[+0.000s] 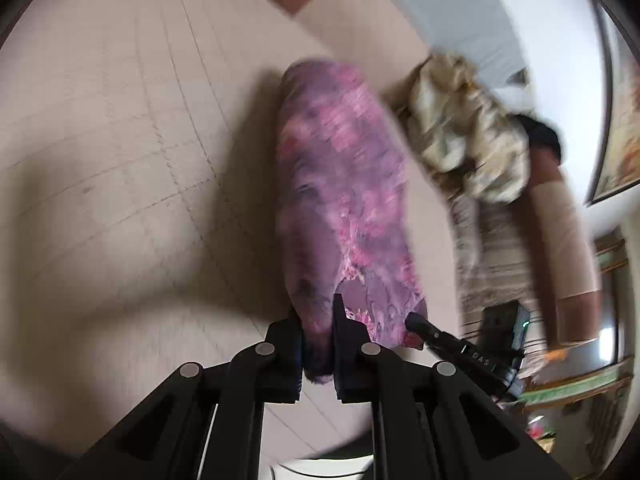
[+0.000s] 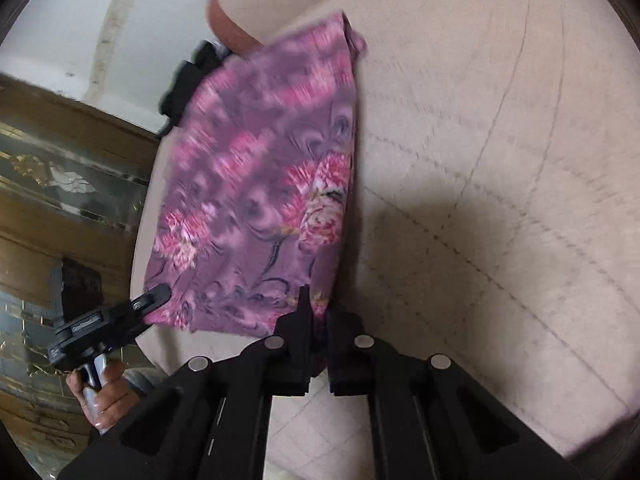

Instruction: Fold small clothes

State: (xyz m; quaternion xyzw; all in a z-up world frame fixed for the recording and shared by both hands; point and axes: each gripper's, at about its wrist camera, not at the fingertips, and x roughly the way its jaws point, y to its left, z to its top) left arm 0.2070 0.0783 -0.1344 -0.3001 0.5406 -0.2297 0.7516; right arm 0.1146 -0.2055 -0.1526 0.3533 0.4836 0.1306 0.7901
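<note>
A purple garment with pink flowers (image 1: 344,200) hangs stretched above a beige quilted surface (image 1: 120,140). My left gripper (image 1: 318,332) is shut on one near corner of it. My right gripper (image 2: 318,320) is shut on the other near corner of the garment (image 2: 256,184). The right gripper's fingers also show in the left wrist view (image 1: 420,326), pinching the cloth edge. The left gripper shows in the right wrist view (image 2: 154,298), held by a hand, at the cloth's lower left corner. The frames are blurred by motion.
A crumpled cream patterned garment (image 1: 464,128) and a striped cloth (image 1: 496,260) lie to the right on the quilted surface. A dark item (image 2: 188,80) lies behind the purple garment. A wooden cabinet with glass doors (image 2: 60,184) stands beside the surface.
</note>
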